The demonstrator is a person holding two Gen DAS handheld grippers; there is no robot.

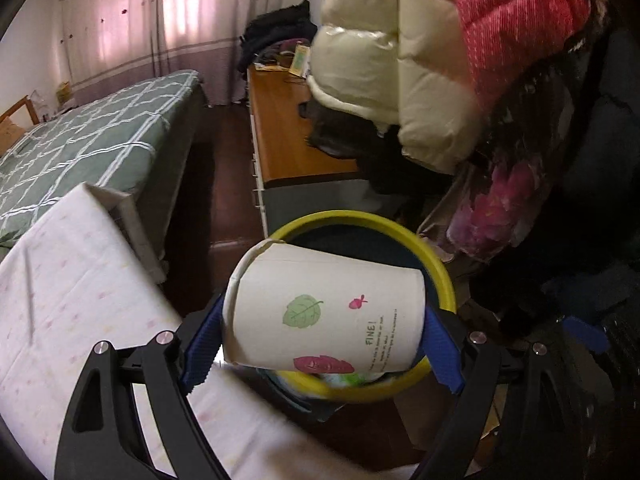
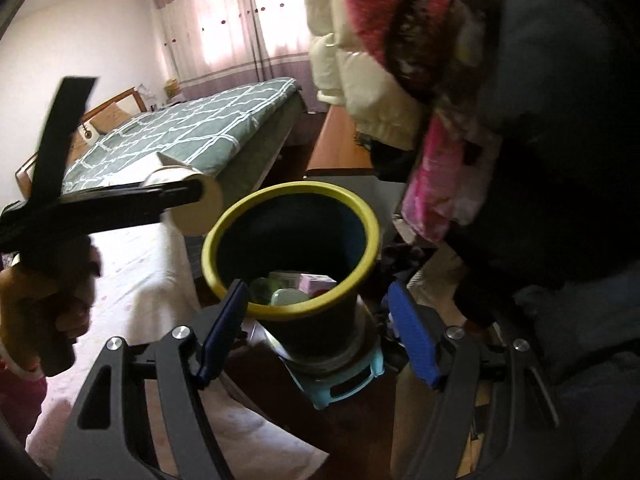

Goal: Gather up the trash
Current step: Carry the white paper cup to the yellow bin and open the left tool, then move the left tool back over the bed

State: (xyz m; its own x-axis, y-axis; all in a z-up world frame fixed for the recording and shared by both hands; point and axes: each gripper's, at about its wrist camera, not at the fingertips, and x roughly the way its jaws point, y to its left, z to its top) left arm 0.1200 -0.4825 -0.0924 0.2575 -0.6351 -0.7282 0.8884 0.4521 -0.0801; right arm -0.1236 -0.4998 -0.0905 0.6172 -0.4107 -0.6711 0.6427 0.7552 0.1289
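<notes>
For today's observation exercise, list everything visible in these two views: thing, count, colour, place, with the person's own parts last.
paper cup: one, white with a green leaf print, lying sideways over the bin's mouth
trash bin: one, dark with a yellow rim, on the floor, some rubbish inside
stool: one, light blue, under the bin
bed: one, green check cover, background left
padded jackets: cream and red, hanging above right
curtains: pinkish, far wall
wooden desk: one, brown, beside the bed
left hand-held gripper: blue pads, shut on the cup
right hand-held gripper: blue pads, open, empty, near the bin

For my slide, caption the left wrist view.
Left gripper holds a paper cup above the yellow-rimmed trash bin.
</notes>
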